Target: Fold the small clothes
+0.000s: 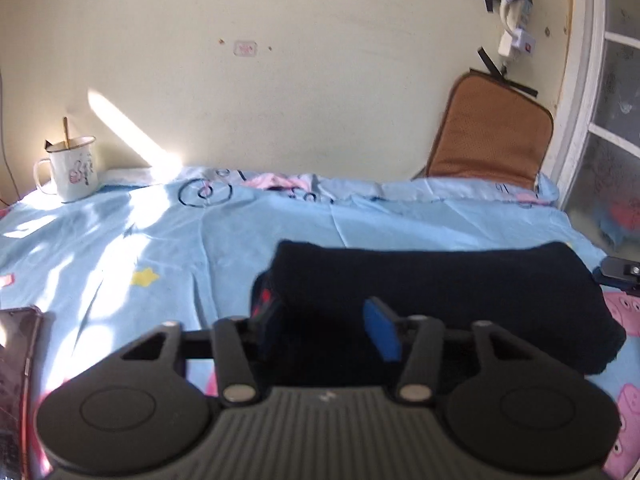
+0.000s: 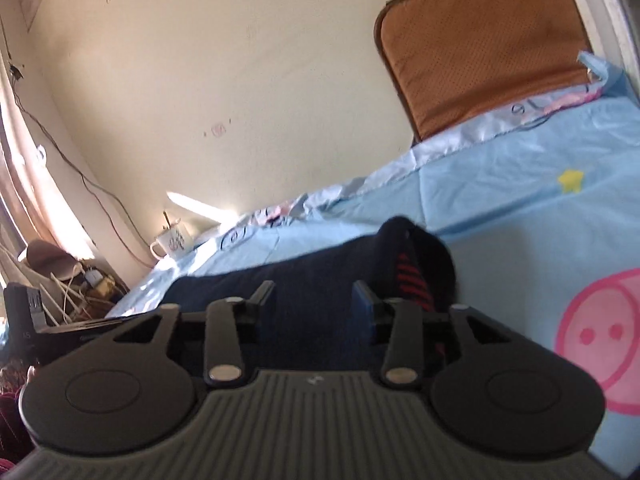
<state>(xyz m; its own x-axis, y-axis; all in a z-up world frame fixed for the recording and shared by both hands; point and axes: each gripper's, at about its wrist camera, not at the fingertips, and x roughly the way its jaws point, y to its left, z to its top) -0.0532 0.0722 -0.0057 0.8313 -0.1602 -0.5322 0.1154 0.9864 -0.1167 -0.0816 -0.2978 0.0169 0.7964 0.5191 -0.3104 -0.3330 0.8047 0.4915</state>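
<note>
Left wrist view. A dark navy, almost black garment (image 1: pixel 436 292) lies on the bed, on a light blue sheet (image 1: pixel 120 240) printed with pink cartoon figures and a yellow star. The garment is folded into a thick, wide band with rounded ends and a soft, knit-like texture. At its left end a patch of red stripes shows. The left gripper (image 1: pixel 328 330) sits low over the near edge of the garment with its jaws wide apart; the blue pads (image 1: pixel 382 328) rest over the dark cloth, and nothing is pinched between them. The tip of the right gripper (image 1: pixel 618 272) shows at the garment's right end. An enamel mug (image 1: pixel 72 170) holding a stick stands at the far left by the wall. A brown cushion (image 1: pixel 488 132) leans against the wall at the far right. A phone (image 1: pixel 16 380) lies at the left edge.

Right wrist view. The same garment (image 2: pixel 304 276) stretches away to the left across the sheet (image 2: pixel 520 208). Its near end is bunched into a rounded hump, where a red and black striped panel (image 2: pixel 412 280) is exposed. The right gripper (image 2: pixel 314 300) hangs over this end with its jaws wide, gripping nothing; whether the pads touch the cloth cannot be told. The mug (image 2: pixel 172 242) and cushion (image 2: pixel 484 44) stand by the wall.
</note>
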